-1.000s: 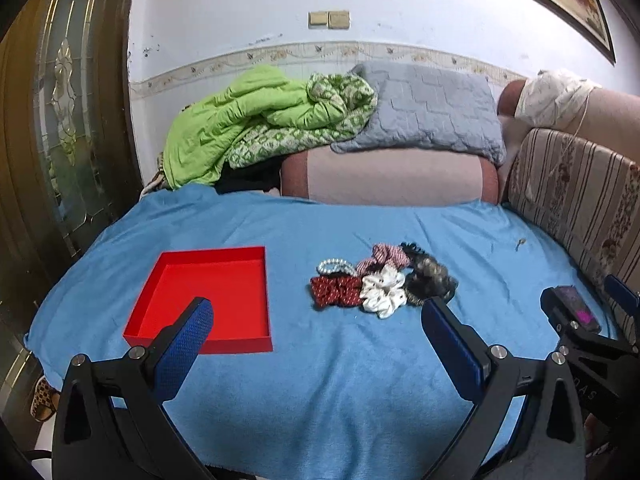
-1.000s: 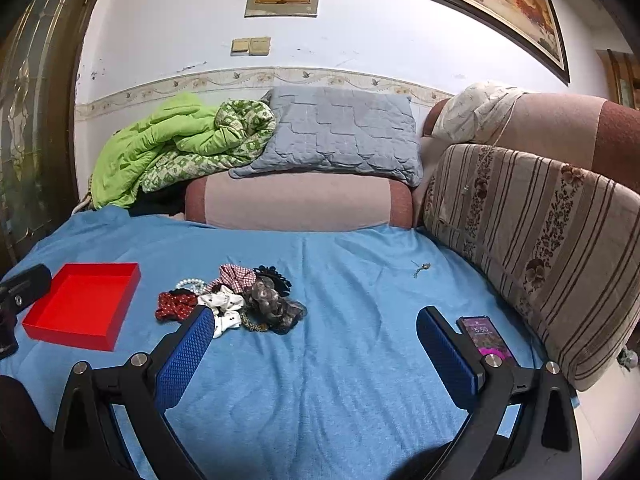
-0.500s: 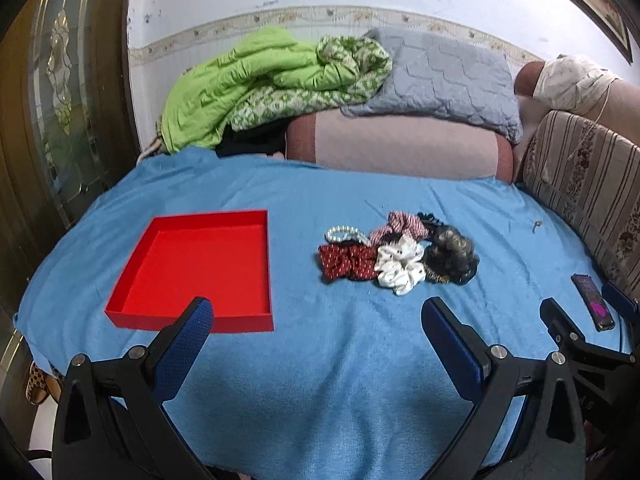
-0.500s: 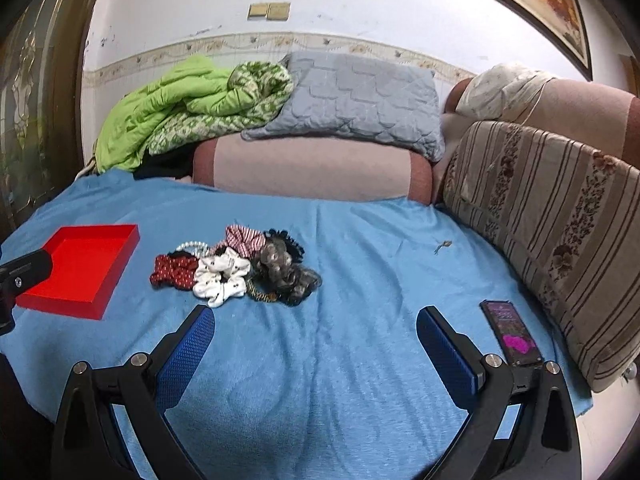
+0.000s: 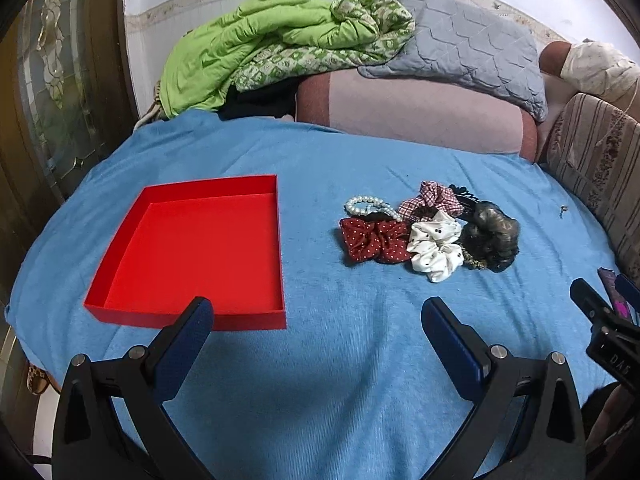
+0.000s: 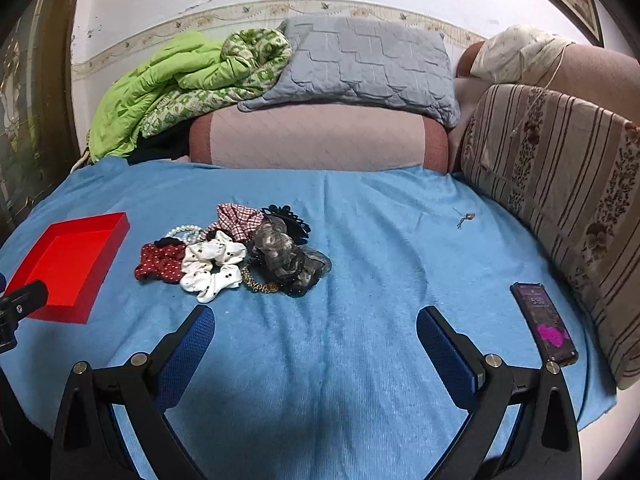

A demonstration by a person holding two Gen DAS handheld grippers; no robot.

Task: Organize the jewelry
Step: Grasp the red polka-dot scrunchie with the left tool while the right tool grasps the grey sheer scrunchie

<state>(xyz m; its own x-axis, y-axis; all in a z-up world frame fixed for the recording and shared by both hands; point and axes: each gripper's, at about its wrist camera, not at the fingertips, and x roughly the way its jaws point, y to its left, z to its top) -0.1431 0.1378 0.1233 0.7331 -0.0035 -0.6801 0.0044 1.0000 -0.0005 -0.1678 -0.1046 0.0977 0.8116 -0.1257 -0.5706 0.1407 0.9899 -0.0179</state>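
Observation:
An empty red tray [image 5: 192, 248] [image 6: 68, 260] lies on the blue cloth [image 5: 320, 360] at the left. To its right sits a small pile: a pearl bracelet [image 5: 366, 205] [image 6: 185, 233], a dark red dotted scrunchie [image 5: 374, 240] [image 6: 160, 262], a white scrunchie [image 5: 434, 246] [image 6: 212, 262], a checked scrunchie [image 5: 432, 198] [image 6: 238, 220] and a dark gauzy scrunchie [image 5: 492, 236] [image 6: 286, 258]. My left gripper [image 5: 316, 320] stands open near the tray's front right corner. My right gripper [image 6: 314, 326] is open, short of the pile, holding nothing.
A phone [image 6: 544, 322] lies on the cloth at the right, beside a striped cushion [image 6: 560, 184]. A pink bolster [image 6: 316, 138], a grey pillow [image 6: 360, 68] and a green quilt [image 5: 272, 44] line the back. A small metal piece [image 6: 464, 218] lies apart on the cloth.
Both grippers have tilted down and moved forward over the cloth, so the tray and the pile sit closer and larger. Nothing on the cloth has moved; both stay open.

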